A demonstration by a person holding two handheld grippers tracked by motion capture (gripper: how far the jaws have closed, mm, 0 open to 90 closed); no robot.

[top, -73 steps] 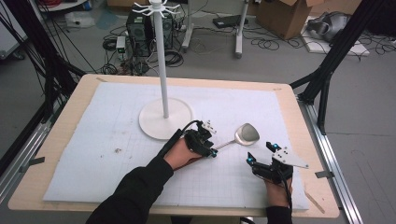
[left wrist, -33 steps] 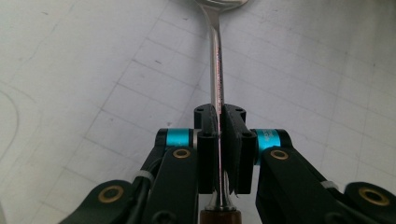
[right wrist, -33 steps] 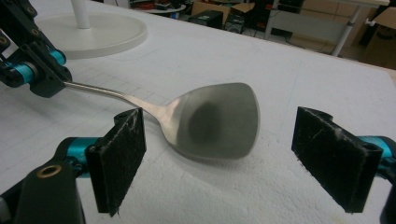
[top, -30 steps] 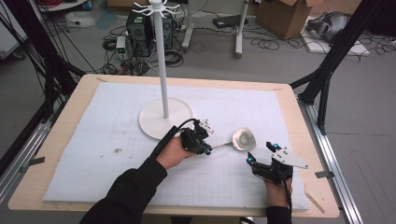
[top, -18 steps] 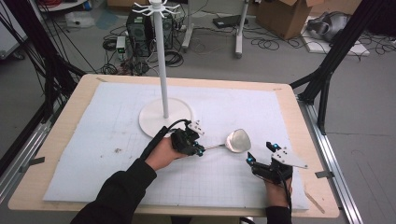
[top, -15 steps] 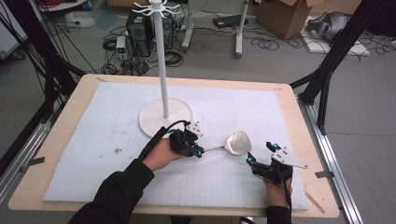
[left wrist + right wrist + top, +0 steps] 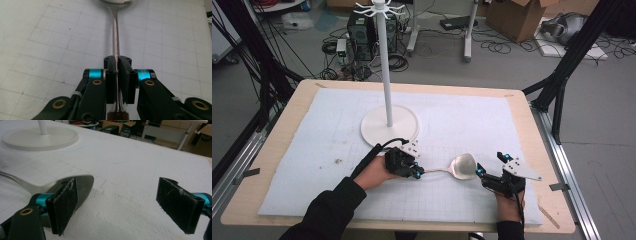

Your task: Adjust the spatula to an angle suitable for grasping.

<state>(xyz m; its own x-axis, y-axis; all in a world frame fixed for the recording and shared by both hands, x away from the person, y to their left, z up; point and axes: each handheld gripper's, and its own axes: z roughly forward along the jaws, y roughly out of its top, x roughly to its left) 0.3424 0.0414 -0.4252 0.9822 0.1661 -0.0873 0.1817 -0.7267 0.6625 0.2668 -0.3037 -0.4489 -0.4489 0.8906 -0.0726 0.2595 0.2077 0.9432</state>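
The left tongs (image 7: 418,173), low and centre in the high view, clamp the ladle (image 7: 451,168) by its handle, its long axis running rightward so the bowl hangs just beside the right tongs (image 7: 490,166), which gape wide and empty over the bench (image 7: 302,100).

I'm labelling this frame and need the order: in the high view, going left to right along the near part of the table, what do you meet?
Left gripper, shut on the spoon's handle → spoon → right gripper, open.
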